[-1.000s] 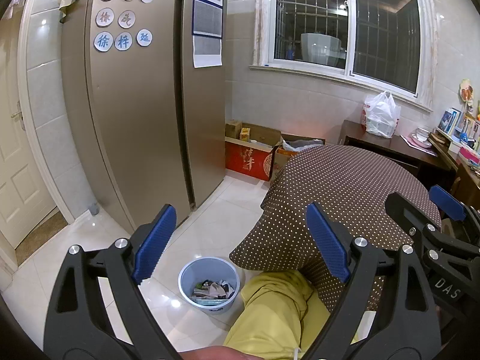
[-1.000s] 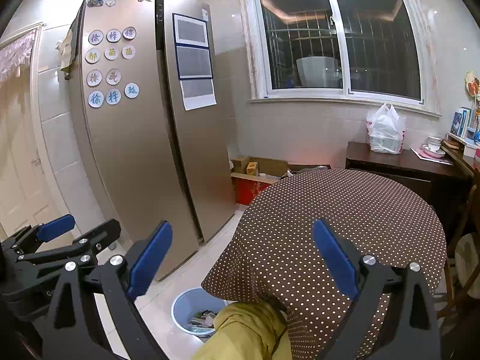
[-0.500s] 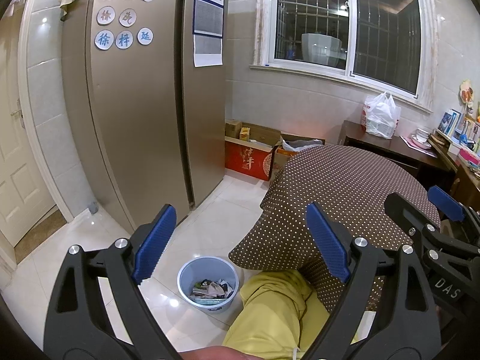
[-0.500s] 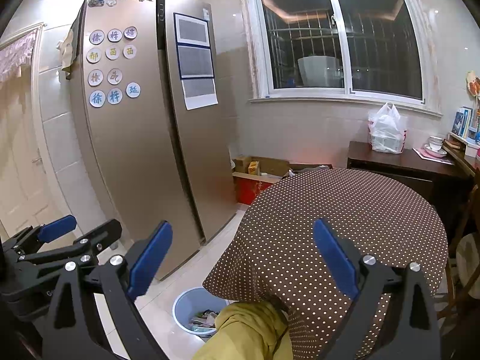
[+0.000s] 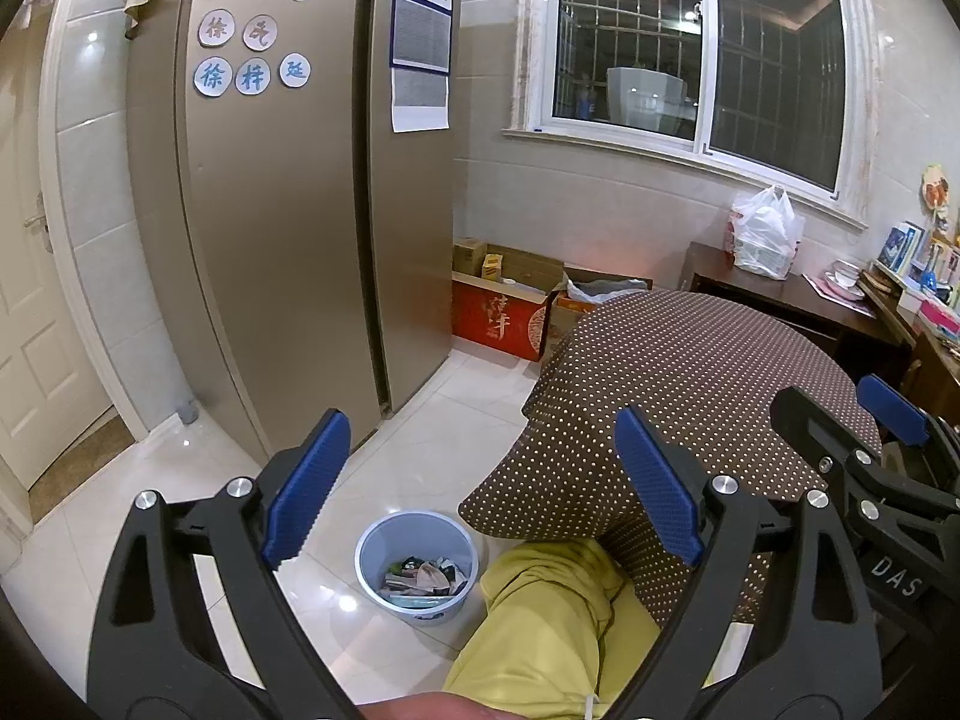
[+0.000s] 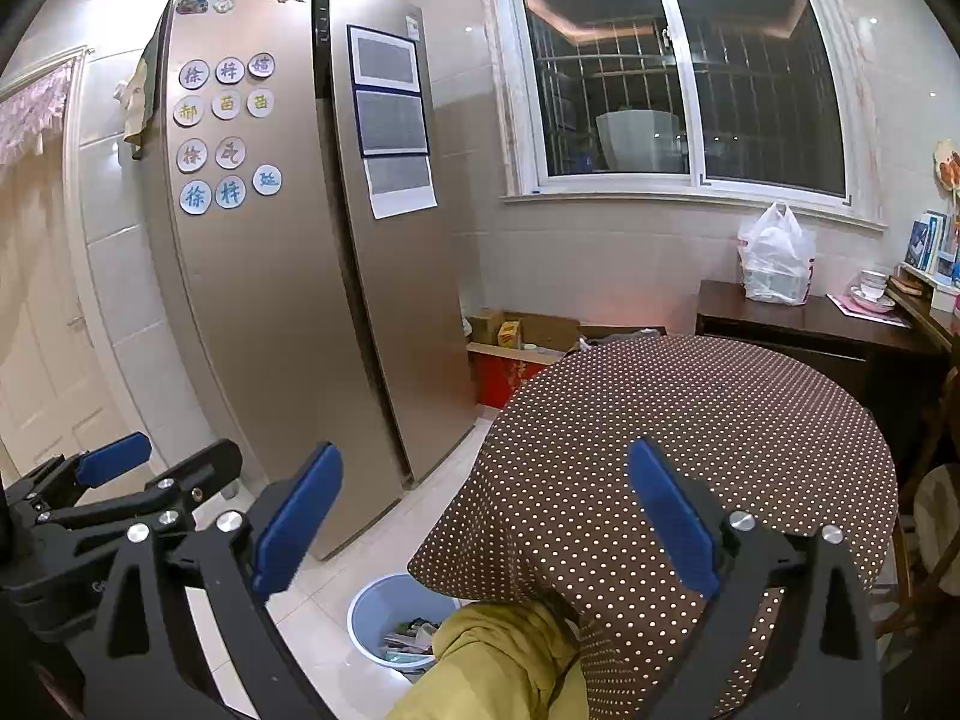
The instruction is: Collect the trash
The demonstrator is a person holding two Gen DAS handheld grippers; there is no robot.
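A light blue bin [image 5: 366, 564] stands on the white floor tiles beside the table, with crumpled wrappers and paper [image 5: 423, 577] inside; in the right wrist view the bin [image 6: 375, 615] is partly hidden by a person's knee in yellow-green trousers [image 6: 504, 654]. My left gripper [image 5: 480, 486] is open and empty, held high above the bin. My right gripper [image 6: 483, 522] is also open and empty, over the near edge of the round table with the brown dotted cloth [image 6: 708, 432]. The cloth's top shows no loose trash.
A tall bronze fridge [image 5: 288, 228] stands left, a white door [image 5: 36, 324] beyond it. Cardboard boxes [image 5: 510, 306] sit under the window. A dark sideboard [image 6: 798, 324] carries a white plastic bag [image 6: 774, 261]. A wooden chair [image 6: 927, 534] is at the right edge.
Both views have drifted very slightly; the grippers stay open and empty and the bin's contents are unchanged.
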